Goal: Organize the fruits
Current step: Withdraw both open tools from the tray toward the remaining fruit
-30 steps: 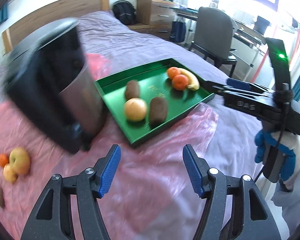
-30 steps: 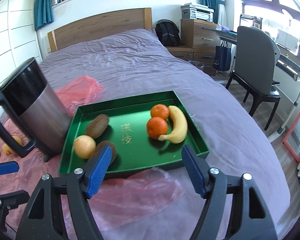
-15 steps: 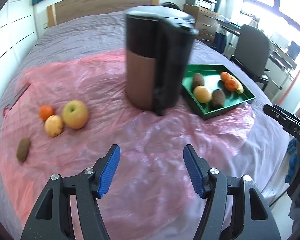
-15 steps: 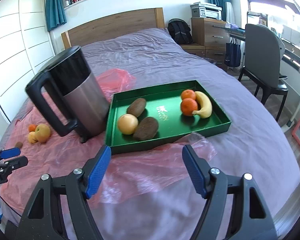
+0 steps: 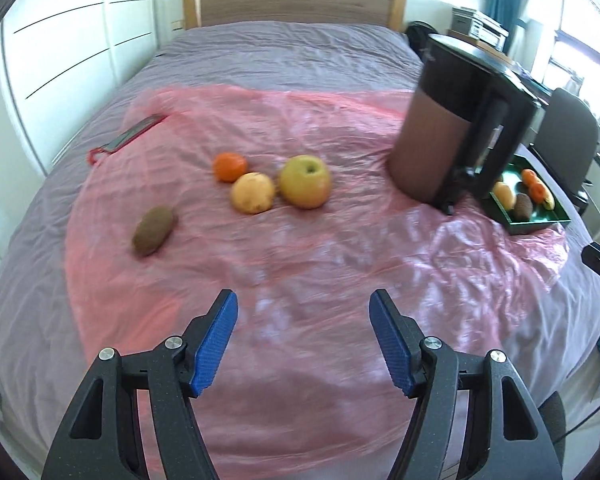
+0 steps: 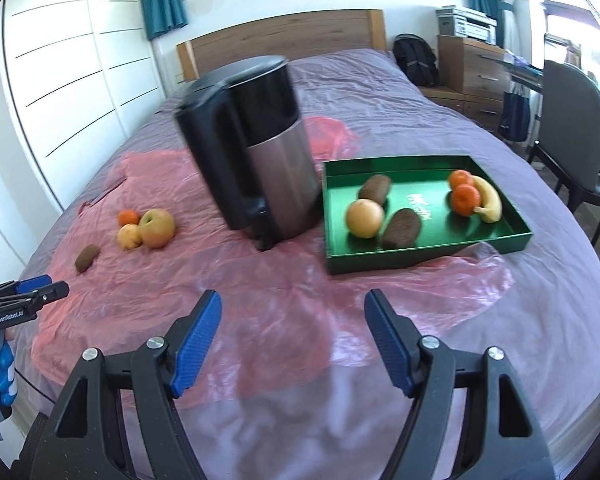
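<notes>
On the pink plastic sheet (image 5: 300, 264) lie a kiwi (image 5: 153, 230), a mandarin (image 5: 230, 166), a yellow-orange fruit (image 5: 253, 193) and a green apple (image 5: 305, 176). The green tray (image 6: 496, 240) holds two kiwis, an orange (image 6: 365, 218), two mandarins and a banana (image 6: 487, 198); the tray also shows in the left wrist view (image 5: 540, 224). My left gripper (image 5: 303, 340) is open and empty, well short of the loose fruits. My right gripper (image 6: 292, 340) is open and empty, short of the tray. The left gripper also shows at the right wrist view's left edge (image 6: 32, 292).
A black and steel kettle (image 6: 256, 160) stands between the loose fruits and the tray; it also shows in the left wrist view (image 5: 456, 136). A phone (image 5: 130, 136) lies at the sheet's far left. A chair (image 6: 572, 136) and drawers (image 6: 472, 68) stand right of the bed.
Both views have swung left. The left gripper now faces the loose fruits instead of the tray. The right gripper has drawn back, with the kettle now in the middle. Both stayed open.
</notes>
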`<state>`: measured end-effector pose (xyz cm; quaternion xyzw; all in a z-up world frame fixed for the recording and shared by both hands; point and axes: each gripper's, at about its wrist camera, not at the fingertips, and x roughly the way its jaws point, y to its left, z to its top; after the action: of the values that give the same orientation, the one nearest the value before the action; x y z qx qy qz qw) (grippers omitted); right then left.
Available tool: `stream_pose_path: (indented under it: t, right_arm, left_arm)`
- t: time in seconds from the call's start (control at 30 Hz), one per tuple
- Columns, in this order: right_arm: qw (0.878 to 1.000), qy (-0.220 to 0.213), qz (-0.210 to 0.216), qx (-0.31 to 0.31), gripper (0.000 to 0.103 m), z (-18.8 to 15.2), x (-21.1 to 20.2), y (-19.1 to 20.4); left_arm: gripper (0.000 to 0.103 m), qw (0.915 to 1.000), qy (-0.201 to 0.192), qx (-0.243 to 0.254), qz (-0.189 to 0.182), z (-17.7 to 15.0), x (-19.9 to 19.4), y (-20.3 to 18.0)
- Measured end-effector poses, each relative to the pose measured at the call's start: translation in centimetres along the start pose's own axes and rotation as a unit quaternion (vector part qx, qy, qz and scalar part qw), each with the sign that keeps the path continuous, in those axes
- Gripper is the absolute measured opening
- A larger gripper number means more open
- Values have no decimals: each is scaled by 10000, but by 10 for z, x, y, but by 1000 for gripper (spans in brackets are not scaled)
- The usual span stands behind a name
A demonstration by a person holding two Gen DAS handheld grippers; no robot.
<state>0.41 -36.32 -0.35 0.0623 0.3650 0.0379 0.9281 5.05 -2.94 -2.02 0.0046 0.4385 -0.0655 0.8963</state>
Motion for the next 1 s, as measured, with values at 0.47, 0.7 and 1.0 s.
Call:
stream_pose_path:
  t: [0.47,0.7,1.0]
  right_arm:
    - [9957,393,498,-681,103,-4,33,93]
    - [9910,620,722,-947,103,-3,60,129]
    - [9858,894,907,-1094,103,-5,97,156]
  left_arm:
    - [63,9925,65,-1089,547,-28,8,115]
    - [63,9879,165,-1371,707,-31,25,148]
    - [63,9856,310,-1477,760,-29,48,165]
